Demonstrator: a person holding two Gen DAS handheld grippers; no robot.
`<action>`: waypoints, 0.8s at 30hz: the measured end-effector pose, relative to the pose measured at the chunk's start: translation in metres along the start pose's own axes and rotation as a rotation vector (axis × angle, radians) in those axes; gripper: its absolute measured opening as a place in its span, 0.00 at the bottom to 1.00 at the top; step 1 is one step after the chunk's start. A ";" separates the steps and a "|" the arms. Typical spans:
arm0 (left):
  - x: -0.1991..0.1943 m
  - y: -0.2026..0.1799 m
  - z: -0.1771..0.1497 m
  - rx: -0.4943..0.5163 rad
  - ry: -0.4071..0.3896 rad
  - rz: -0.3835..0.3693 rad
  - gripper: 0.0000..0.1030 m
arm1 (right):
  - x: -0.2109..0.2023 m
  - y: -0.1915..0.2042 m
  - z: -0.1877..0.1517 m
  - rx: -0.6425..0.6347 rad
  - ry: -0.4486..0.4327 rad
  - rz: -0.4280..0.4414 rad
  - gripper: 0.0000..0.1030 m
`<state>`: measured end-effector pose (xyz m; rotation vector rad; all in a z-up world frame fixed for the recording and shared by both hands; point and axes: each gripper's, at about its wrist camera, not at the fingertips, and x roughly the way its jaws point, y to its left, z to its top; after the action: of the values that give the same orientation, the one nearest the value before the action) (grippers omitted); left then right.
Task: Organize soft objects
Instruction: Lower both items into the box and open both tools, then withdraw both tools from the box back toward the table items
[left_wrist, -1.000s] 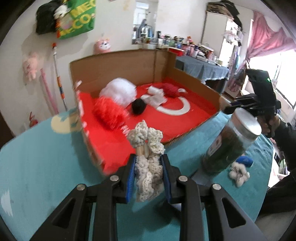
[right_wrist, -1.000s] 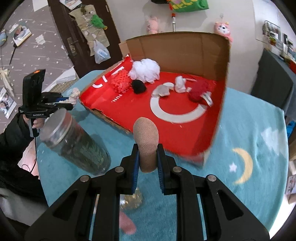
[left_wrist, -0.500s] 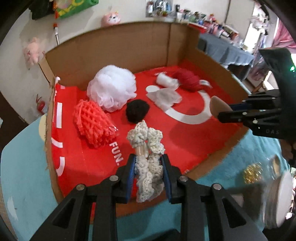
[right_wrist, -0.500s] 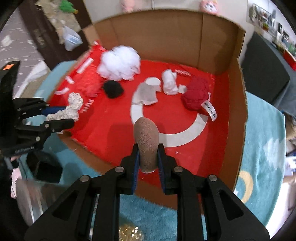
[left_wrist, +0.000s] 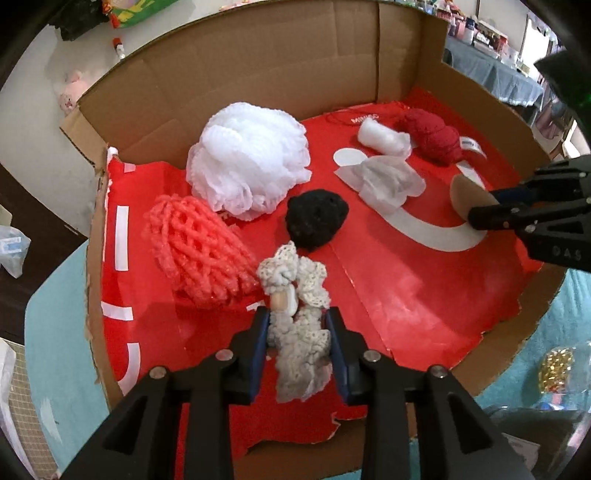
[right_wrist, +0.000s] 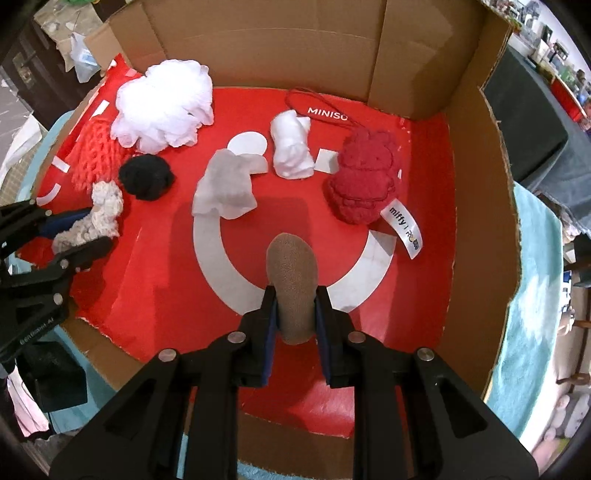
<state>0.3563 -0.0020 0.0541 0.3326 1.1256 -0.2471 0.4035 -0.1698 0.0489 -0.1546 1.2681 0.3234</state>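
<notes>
Left gripper (left_wrist: 298, 328): cream crocheted lace bundle (left_wrist: 295, 295) is pinched loosely, jaws just eased apart.
Right gripper (right_wrist: 295, 314): brown knitted sock (right_wrist: 293, 284) is pinched upright.
Cardboard box with red lining (right_wrist: 476, 221): lies directly beneath both.

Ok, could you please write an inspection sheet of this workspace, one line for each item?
Surface: cardboard box with a red floor, on teal cloth.
Job's things: white mesh puff, orange net, black ball, white cloth, white roll and red plush, all on the box floor.
Clutter: a gold glittery thing outside the box, blurred.
Grippers: left gripper, jaws just opening, crochet piece between them; right gripper, jaws shut on a brown sock.
Cables: nothing seen; only a red cord by the plush.
Surroundings: pink toy on the wall, a crowded side table.
</notes>
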 end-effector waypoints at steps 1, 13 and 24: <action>0.001 0.000 0.001 0.003 -0.001 0.000 0.33 | 0.000 0.000 0.000 -0.002 -0.001 -0.003 0.21; -0.022 -0.003 -0.002 0.004 -0.070 0.012 0.67 | -0.022 0.015 -0.012 -0.038 -0.062 -0.038 0.56; -0.112 -0.005 -0.034 -0.080 -0.304 0.003 0.94 | -0.124 0.027 -0.051 -0.002 -0.275 -0.028 0.71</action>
<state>0.2799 0.0089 0.1427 0.2164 0.8331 -0.2403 0.3158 -0.1781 0.1533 -0.1246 0.9924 0.3098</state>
